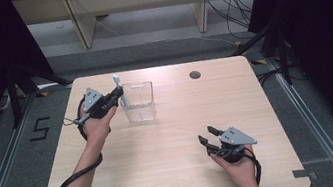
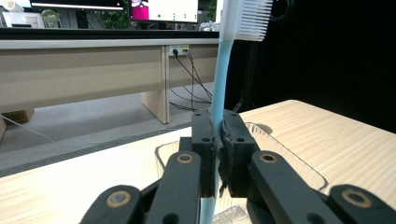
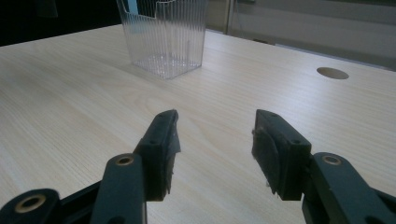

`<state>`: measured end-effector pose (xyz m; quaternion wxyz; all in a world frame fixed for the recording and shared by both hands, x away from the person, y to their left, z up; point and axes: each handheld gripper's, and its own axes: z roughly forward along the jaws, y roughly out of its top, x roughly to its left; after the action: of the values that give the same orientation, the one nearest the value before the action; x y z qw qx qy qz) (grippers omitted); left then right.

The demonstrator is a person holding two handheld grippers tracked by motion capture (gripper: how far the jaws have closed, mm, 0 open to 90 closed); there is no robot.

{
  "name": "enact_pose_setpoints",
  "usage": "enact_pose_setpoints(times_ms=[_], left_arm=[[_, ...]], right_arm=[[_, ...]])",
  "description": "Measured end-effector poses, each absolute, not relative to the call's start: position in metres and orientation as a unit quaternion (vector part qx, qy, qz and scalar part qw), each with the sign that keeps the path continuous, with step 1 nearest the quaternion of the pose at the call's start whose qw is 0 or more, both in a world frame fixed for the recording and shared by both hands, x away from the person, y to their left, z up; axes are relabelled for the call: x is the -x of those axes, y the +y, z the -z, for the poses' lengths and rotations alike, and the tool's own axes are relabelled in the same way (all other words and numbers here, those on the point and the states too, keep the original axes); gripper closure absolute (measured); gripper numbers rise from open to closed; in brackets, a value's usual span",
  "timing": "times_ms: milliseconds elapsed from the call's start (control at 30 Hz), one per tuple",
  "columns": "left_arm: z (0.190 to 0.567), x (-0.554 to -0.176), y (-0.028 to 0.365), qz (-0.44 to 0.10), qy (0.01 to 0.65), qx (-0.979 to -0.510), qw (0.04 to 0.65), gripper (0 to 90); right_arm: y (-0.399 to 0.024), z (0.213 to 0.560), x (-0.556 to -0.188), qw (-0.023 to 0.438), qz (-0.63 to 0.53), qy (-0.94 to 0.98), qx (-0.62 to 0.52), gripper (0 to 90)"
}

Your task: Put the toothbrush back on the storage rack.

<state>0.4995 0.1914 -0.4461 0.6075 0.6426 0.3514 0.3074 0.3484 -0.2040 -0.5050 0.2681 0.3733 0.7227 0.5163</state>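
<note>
Two grippers on the table, one per hand, so going left to right. The left gripper [image 1: 116, 95] sits in the upper left of the high view, and its jaws are clamped tight on one toothbrush [image 1: 120, 93]. In the left gripper view the toothbrush [image 2: 218, 93] stands pretty much upright, with the light blue handle pinched between the pads [image 2: 205, 154] and the white bristle head sticking up at the top of the frame. The handle carries on down below the jaws too.

Just to the right of that gripper in the high view is one clear plastic container [image 1: 139, 101], ribbed walls, standing upright on the wooden table [image 1: 177, 173]. The toothbrush is right at the container's left edge; can't tell whether its lower end is inside or just beside it. The container's rim [image 2: 280, 149] shows behind the jaws in the left gripper view.

Farther right, near the top of the table, there's one round cable hole [image 1: 195, 75].

Down in the lower right of the high view, the right gripper [image 1: 206, 135] rests low over the table with its jaws well apart and nothing between them. In the right gripper view the two fingers [image 3: 163, 140] point towards the container [image 3: 166, 37], which is well apart from them in the upper left of that frame.
</note>
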Motion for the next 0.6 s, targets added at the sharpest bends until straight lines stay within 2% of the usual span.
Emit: enact_pose_setpoints(times_ms=[100, 133, 200, 467, 500, 600], left_arm=[[0.4469, -0.4995, 0.1911, -0.309, 0.349, -0.646, 0.605, 84.7], [0.4471, -0.4994, 0.1910, -0.309, 0.349, -0.646, 0.604, 84.7], [0.4478, -0.4992, 0.1910, -0.309, 0.351, -0.645, 0.604, 84.7], [0.4523, -0.4968, 0.1912, -0.307, 0.355, -0.645, 0.603, 84.6], [0.4534, -0.4964, 0.1910, -0.306, 0.356, -0.644, 0.604, 84.6], [0.4553, -0.4958, 0.1912, -0.306, 0.355, -0.647, 0.601, 84.6]], right_arm=[[-0.2052, 0.5052, -0.3501, 0.277, -0.516, 0.725, -0.363, 50.6], [-0.2038, 0.5054, -0.3484, 0.268, -0.516, 0.722, -0.374, 50.6], [-0.2058, 0.5055, -0.3515, 0.284, -0.515, 0.727, -0.355, 50.5], [-0.2055, 0.5054, -0.3512, 0.280, -0.514, 0.729, -0.355, 50.5], [-0.2038, 0.5056, -0.3496, 0.262, -0.516, 0.729, -0.366, 50.5], [-0.2044, 0.5056, -0.3504, 0.271, -0.512, 0.732, -0.358, 50.5]])
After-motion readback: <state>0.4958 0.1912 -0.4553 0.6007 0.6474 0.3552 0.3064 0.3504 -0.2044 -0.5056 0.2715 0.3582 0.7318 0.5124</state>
